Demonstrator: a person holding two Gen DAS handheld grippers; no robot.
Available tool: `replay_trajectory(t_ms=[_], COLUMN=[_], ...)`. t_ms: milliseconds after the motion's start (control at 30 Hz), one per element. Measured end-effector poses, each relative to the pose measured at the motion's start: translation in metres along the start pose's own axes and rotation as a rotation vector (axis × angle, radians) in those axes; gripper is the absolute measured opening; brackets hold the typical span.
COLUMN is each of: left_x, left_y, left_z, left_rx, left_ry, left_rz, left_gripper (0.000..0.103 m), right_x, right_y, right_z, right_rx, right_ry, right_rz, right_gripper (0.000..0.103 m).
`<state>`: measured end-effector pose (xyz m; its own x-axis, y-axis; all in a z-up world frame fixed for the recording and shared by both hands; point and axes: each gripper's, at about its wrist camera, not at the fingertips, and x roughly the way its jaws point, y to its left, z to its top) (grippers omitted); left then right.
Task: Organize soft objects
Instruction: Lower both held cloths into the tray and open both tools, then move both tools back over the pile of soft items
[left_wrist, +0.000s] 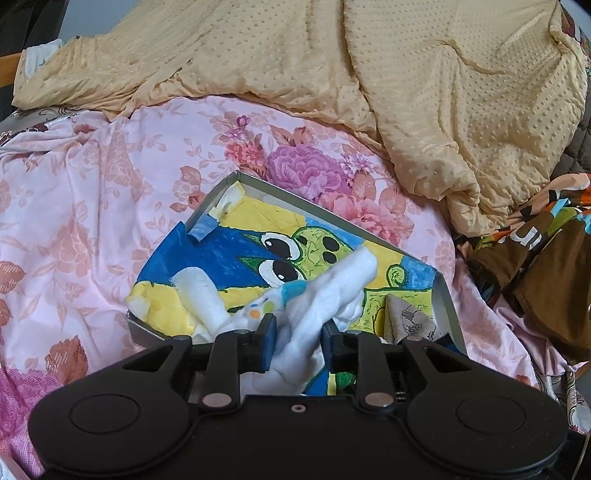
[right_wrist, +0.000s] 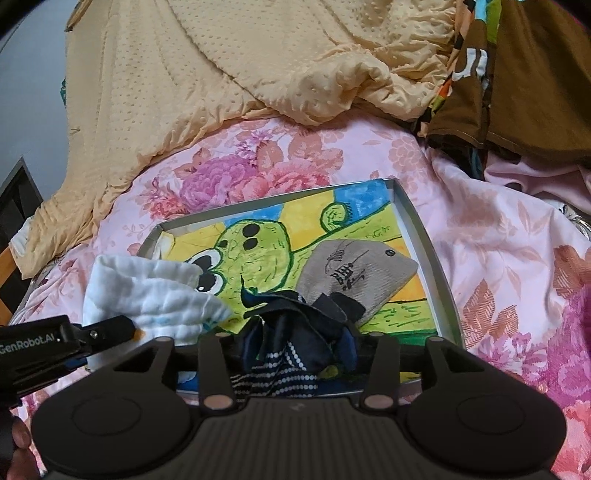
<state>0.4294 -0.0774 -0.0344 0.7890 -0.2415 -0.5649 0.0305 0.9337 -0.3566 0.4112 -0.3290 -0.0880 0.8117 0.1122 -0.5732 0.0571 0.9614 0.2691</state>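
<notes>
A bed covered by a pink floral sheet (left_wrist: 92, 192) fills both views, with a rumpled yellow dotted blanket (left_wrist: 424, 92) heaped behind and a brown printed garment (right_wrist: 517, 74) at the side. On the sheet sits a shallow metal tray (right_wrist: 424, 240) lined with a green cartoon drawing, evidently the collecting place for the soft items; a grey cloth pouch (right_wrist: 354, 277) already lies inside. The left claw (left_wrist: 299, 336) is partly spread around a white muslin cloth (left_wrist: 325, 295) draped over the tray's near edge, the pads apparently loosening. The right claw (right_wrist: 295, 343) stands wider, a dark blue dotted fabric (right_wrist: 295, 332) bunched loosely between its fingers over the tray, seemingly being released
</notes>
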Motion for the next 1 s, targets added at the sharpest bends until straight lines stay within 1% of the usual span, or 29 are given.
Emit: replay_trajectory(t_ms=[200, 300, 333, 433, 533, 567, 667, 867, 1000], left_x=[0.001, 0.001, 0.001, -0.001, -0.004, -0.006, -0.012, -0.035, -0.056], left_y=[-0.003, -0.004, -0.005, -0.005, -0.007, -0.008, -0.011, -0.015, -0.019], left_z=[-0.001, -0.001, -0.002, -0.002, -0.001, -0.001, 0.0, 0.002, 0.002], left_rx=[-0.002, -0.003, -0.002, -0.002, -0.004, -0.005, 0.001, 0.006, 0.03], left_ry=[0.0, -0.003, -0.004, -0.005, -0.011, -0.015, -0.019, -0.057, -0.09], left_rz=[-0.01, -0.019, -0.019, -0.033, -0.049, -0.052, -0.051, -0.026, -0.015], left_gripper=[0.042, 0.051, 0.054, 0.059, 0.071, 0.073, 0.076, 0.083, 0.087], right_x=[0.003, 0.005, 0.005, 0.004, 0.001, 0.0, -0.008, -0.032, -0.052], right_y=[-0.008, -0.012, -0.013, -0.014, -0.014, -0.015, -0.015, -0.016, -0.016], right_z=[-0.002, -0.002, -0.001, -0.001, 0.001, 0.001, 0.004, 0.011, 0.014], right_rx=[0.01, 0.016, 0.017, 0.011, 0.006, 0.005, -0.002, -0.007, -0.011], right_ry=[0.008, 0.011, 0.011, 0.009, 0.003, -0.001, -0.017, -0.054, -0.079], right_rz=[-0.033, -0.051, -0.055, -0.062, -0.065, -0.065, -0.074, -0.071, -0.058], right_gripper=[0.059, 0.064, 0.066, 0.073, 0.08, 0.083, 0.088, 0.096, 0.099])
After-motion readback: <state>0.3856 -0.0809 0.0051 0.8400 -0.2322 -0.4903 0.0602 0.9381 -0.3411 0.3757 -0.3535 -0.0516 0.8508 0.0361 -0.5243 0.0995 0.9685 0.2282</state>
